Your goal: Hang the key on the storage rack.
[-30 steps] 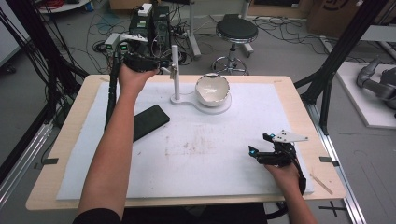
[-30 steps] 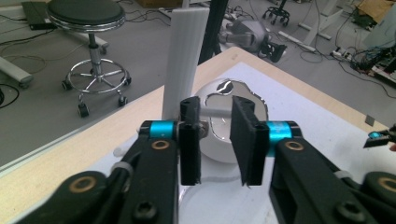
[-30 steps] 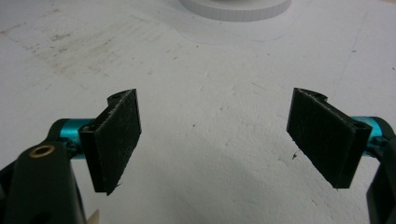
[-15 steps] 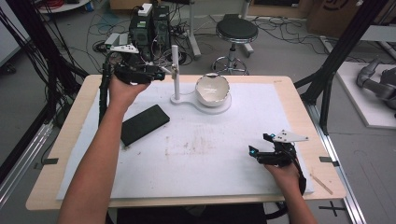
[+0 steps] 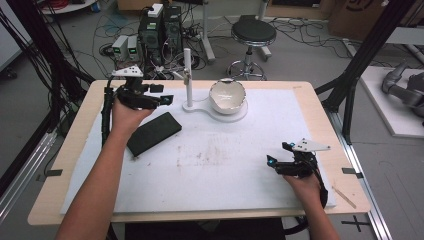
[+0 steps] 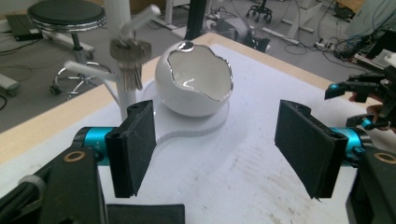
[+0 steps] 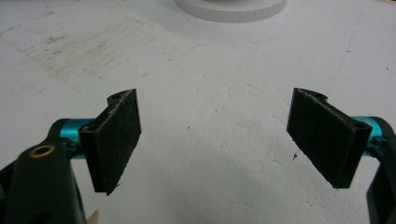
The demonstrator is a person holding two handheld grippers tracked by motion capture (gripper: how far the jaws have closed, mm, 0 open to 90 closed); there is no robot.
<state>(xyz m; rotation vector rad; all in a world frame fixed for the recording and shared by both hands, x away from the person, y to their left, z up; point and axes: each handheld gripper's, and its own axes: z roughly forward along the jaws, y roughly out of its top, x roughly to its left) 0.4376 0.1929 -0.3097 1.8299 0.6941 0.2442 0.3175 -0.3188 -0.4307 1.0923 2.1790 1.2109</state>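
Note:
A bunch of keys (image 6: 128,65) hangs from a peg of the white stand (image 5: 187,75) at the back of the table. My left gripper (image 5: 167,99) hovers just left of that stand, pointing toward it. Its jaws have just been opening and stand apart with nothing between them (image 6: 219,149). A white, silver-rimmed bowl (image 5: 227,95) sits on the stand's round base, right of the post. My right gripper (image 5: 277,153) rests near the front right of the white mat, open and empty (image 7: 215,140).
A flat black slab (image 5: 154,132) lies on the mat under and in front of my left hand. The white mat (image 5: 215,170) has a smudged patch in its middle. The wooden table edge (image 5: 350,200) runs along the right; a stool (image 5: 252,32) stands behind the table.
My left gripper has drawn back from the stand toward the near left and dropped lower, and its jaws have spread. The right gripper has stayed put.

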